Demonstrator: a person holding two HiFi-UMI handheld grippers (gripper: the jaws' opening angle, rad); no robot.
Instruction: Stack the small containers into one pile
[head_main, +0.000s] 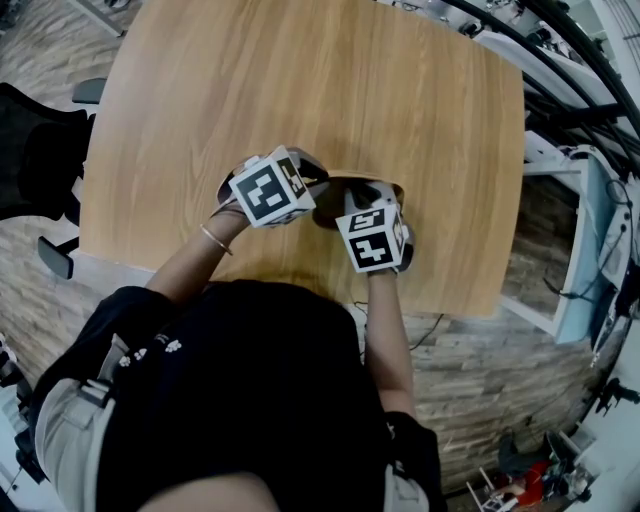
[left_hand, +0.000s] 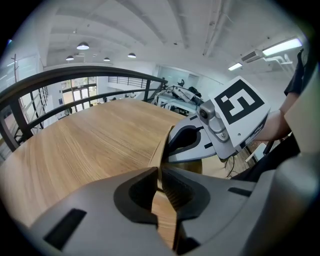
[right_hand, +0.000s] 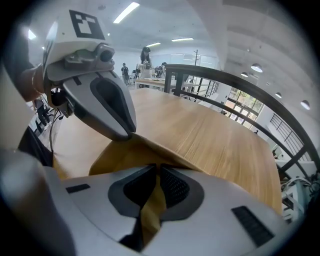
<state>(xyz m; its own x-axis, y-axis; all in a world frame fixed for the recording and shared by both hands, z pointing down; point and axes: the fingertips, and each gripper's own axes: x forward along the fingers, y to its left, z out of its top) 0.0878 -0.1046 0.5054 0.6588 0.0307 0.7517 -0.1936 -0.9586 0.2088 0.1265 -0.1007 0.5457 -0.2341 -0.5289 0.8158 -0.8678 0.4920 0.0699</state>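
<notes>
Directly below you, both grippers meet over the near half of the wooden table (head_main: 300, 80). Your left gripper (left_hand: 160, 172) has its jaws pinched tight on one thin wall of a small tan container (left_hand: 161, 150). Your right gripper (right_hand: 157, 175) is clamped the same way on the wall facing it. The container hangs between them, low over the tabletop; whether it touches is unclear. Beyond the table curves a dark railing (right_hand: 240, 82).

Tan thin-walled container (right_hand: 120, 155), rim pinched at two opposite sides
</notes>
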